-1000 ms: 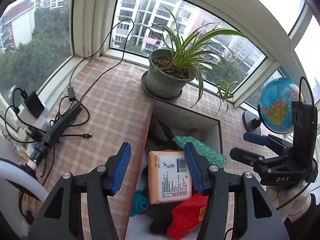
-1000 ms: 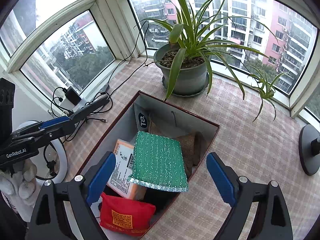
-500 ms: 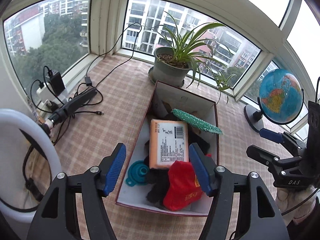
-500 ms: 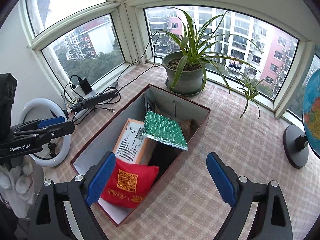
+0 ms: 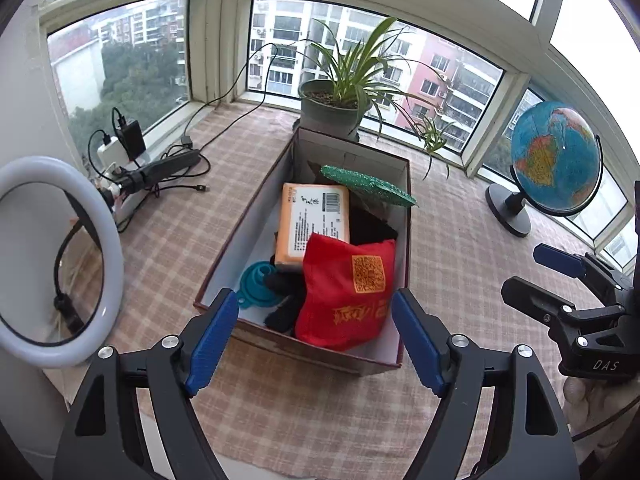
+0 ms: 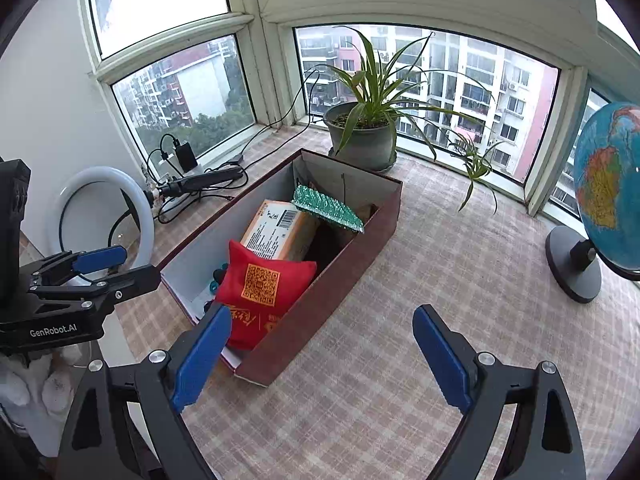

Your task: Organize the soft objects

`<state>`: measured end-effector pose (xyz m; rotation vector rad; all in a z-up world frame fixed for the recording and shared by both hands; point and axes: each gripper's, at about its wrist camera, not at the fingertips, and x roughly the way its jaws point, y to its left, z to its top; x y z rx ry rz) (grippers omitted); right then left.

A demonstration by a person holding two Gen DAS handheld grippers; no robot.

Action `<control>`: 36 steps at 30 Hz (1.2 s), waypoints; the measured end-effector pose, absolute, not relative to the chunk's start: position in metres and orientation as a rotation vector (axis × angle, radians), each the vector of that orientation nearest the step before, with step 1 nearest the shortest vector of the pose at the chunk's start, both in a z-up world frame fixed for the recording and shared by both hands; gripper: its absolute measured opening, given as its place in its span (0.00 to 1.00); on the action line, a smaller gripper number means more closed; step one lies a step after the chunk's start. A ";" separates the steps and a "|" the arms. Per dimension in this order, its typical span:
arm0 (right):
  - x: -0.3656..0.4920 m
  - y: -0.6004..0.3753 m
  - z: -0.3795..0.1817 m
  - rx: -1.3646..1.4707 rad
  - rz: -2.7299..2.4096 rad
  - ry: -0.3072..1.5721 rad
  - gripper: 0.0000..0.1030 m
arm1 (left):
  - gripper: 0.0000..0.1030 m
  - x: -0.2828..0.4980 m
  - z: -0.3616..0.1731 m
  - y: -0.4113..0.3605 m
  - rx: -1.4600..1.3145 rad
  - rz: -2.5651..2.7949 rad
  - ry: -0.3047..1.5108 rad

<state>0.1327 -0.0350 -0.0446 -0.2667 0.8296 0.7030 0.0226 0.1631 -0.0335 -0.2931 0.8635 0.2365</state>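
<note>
A dark red cardboard box (image 5: 404,224) (image 6: 352,256) stands on the checked cloth. In it lie a red pouch (image 5: 344,292) (image 6: 260,284), an orange pack (image 5: 314,220) (image 6: 276,228), a green glitter sponge (image 5: 368,186) (image 6: 328,208), a teal funnel (image 5: 258,282) and black cloth (image 5: 286,306). My left gripper (image 5: 316,340) is open and empty, above the box's near end. My right gripper (image 6: 320,360) is open and empty, over the box's near right corner. Each gripper also shows in the other's view: the right (image 5: 560,280) and the left (image 6: 100,268).
A potted spider plant (image 5: 336,108) (image 6: 360,136) stands behind the box. A globe (image 5: 552,160) (image 6: 608,188) is at the right. A ring light (image 5: 48,260) (image 6: 100,216), a power strip with cables (image 5: 160,168) (image 6: 200,180) and chargers lie at the left by the windows.
Both grippers have pulled back and up from the box, so the whole box and more of the sill show now. Both stay open. The box contents have not moved.
</note>
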 end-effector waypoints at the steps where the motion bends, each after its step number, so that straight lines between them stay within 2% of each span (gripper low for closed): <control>1: 0.131 -0.039 -0.045 -0.256 0.707 0.835 0.87 | 0.78 0.020 -0.033 0.158 -0.285 0.239 0.865; 15: 0.097 -0.072 -0.049 -0.290 0.632 0.783 0.88 | 0.78 -0.004 -0.024 0.112 -0.246 0.293 0.844; 36: 0.086 -0.090 -0.049 -0.250 0.600 0.766 0.88 | 0.78 -0.013 -0.021 0.098 -0.265 0.291 0.852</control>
